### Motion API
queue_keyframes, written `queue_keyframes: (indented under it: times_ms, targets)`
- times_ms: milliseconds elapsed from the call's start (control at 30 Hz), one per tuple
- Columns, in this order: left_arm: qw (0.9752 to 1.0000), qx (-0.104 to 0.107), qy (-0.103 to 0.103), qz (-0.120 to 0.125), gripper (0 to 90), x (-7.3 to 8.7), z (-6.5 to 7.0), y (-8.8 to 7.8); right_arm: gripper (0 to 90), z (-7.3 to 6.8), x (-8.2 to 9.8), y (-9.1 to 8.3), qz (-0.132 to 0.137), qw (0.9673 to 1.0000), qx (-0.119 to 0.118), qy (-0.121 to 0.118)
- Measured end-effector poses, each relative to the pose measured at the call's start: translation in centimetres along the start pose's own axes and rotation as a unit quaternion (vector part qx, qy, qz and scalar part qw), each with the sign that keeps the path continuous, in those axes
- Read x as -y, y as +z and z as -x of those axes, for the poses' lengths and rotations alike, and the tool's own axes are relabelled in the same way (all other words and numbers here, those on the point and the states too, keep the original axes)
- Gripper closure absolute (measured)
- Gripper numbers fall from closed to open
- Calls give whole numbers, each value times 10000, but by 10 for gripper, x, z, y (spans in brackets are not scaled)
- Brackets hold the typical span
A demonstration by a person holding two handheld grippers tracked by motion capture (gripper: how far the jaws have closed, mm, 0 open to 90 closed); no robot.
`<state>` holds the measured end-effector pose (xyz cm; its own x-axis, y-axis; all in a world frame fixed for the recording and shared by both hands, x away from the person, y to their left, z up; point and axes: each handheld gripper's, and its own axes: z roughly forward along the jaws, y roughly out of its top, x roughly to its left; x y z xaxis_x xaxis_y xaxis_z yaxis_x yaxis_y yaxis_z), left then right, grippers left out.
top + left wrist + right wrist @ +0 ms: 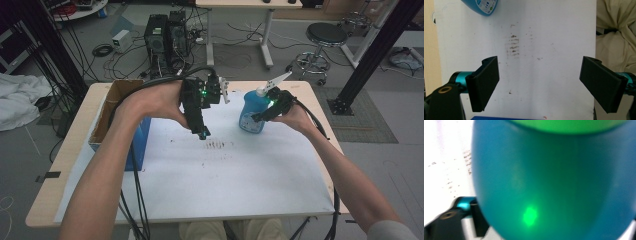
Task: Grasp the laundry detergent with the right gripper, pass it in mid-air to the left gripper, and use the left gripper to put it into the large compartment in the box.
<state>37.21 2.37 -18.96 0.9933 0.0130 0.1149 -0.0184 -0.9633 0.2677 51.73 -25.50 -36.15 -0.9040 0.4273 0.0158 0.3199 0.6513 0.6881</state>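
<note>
The right claw (256,118) brackets the upright blue plastic soap bottle (251,111) at the white-papered counter's (260,190) far side, grip uncertain, while the left claw (202,132) hovers wide open and empty over the stains.

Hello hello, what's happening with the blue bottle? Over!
Left gripper open, hanging over the stained white sheet. Right gripper around the blue bottle, grip unconfirmed. Cardboard box off to the side, nothing in the way.

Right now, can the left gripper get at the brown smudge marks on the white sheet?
Probably yes. The left gripper hangs just above the brown smudge marks, jaws wide apart, nothing between. The blue plastic bottle stands off to one side by the right gripper.
</note>
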Motion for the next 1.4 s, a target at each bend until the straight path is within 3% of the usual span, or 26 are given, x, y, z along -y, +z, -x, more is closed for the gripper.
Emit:
queue_keyframes:
  times_ms: [967,1400]
  targets:
    - [10000,-1,-32,11,161,2,-1,2,304,2,5,-1,409,9992,-27,44]
    - [10000,-7,-54,19,161,4,0,2,357,1,6,2,387,9992,-82,-13]
